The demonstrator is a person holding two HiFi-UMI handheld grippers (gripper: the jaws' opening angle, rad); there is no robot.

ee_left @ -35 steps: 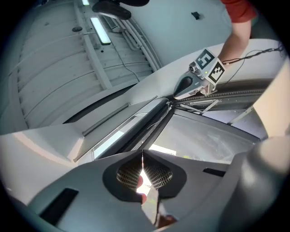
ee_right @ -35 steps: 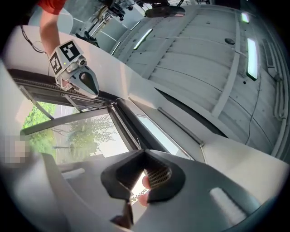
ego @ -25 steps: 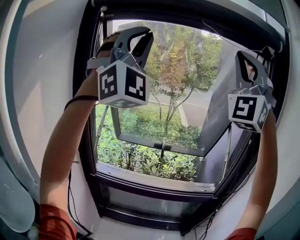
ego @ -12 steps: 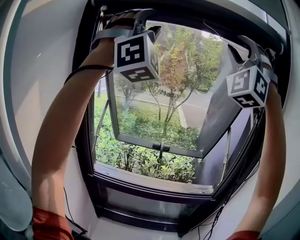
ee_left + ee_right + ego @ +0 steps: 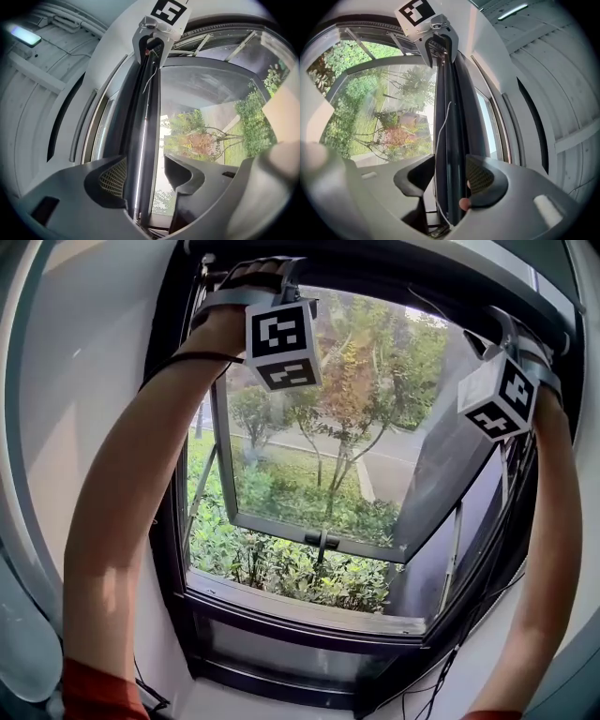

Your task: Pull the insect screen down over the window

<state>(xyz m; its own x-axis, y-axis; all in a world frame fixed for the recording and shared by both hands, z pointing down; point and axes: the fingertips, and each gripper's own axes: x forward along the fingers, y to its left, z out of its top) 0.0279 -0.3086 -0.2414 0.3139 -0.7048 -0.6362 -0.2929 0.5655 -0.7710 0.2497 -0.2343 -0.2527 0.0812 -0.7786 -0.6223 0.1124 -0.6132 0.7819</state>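
Observation:
The insect screen is rolled up in the dark housing (image 5: 394, 273) along the top of the window. Its dark pull bar (image 5: 143, 117) runs lengthwise between the jaws of my left gripper (image 5: 145, 164). The jaws have just been opening and stand open, with a gap on the window side. The same bar (image 5: 451, 108), with a thin white cord (image 5: 440, 140) along it, passes between the jaws of my right gripper (image 5: 449, 164), which have also just opened. In the head view both marker cubes (image 5: 283, 343) (image 5: 497, 395) are held up at the top frame, hiding the fingertips.
The glass sash (image 5: 319, 521) is tilted outward, with trees and shrubs beyond. A dark window frame (image 5: 178, 521) rings the opening, and the sill (image 5: 300, 610) lies below. Cables (image 5: 145, 676) hang down at the lower left. White wall flanks both sides.
Both hands have risen to the top of the window frame and rolled, so the marker cubes show different faces. The view has shifted slightly upward.

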